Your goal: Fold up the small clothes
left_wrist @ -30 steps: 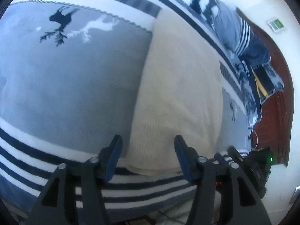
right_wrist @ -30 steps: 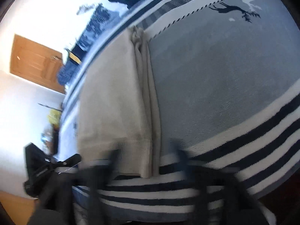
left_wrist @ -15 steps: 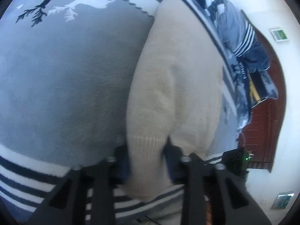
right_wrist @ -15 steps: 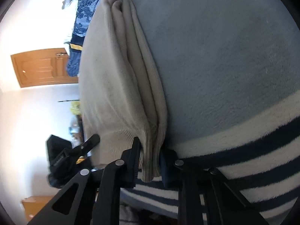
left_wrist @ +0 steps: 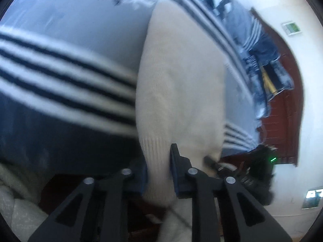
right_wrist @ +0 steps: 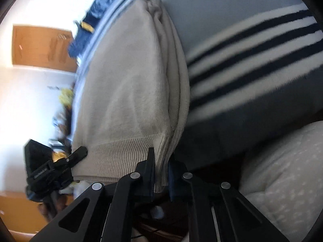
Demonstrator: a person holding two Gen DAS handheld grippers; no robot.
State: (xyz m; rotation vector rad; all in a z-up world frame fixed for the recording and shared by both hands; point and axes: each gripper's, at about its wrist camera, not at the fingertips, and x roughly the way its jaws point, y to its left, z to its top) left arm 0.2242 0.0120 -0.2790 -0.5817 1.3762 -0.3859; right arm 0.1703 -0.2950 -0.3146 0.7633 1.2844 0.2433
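Observation:
A cream knit sweater (left_wrist: 181,84), folded lengthwise, lies on a grey blanket with navy and white stripes (left_wrist: 60,76). My left gripper (left_wrist: 158,173) is shut on the ribbed hem at one corner. My right gripper (right_wrist: 161,173) is shut on the hem's other corner, where several layers (right_wrist: 173,92) stack. The sweater also shows in the right wrist view (right_wrist: 129,92). The hem is lifted off the blanket and hangs past the bed's near edge. The other gripper (right_wrist: 52,169) shows at the left of the right wrist view.
Blue patterned clothes (left_wrist: 260,46) lie heaped at the blanket's far side. A reddish wooden headboard (left_wrist: 282,121) stands at the right. A pale speckled mattress (right_wrist: 282,173) shows below the blanket. A wooden door (right_wrist: 40,46) is in the wall behind.
Both grippers closed on the sweater's hem, then pulled it back and up over the striped border towards the bed's near edge.

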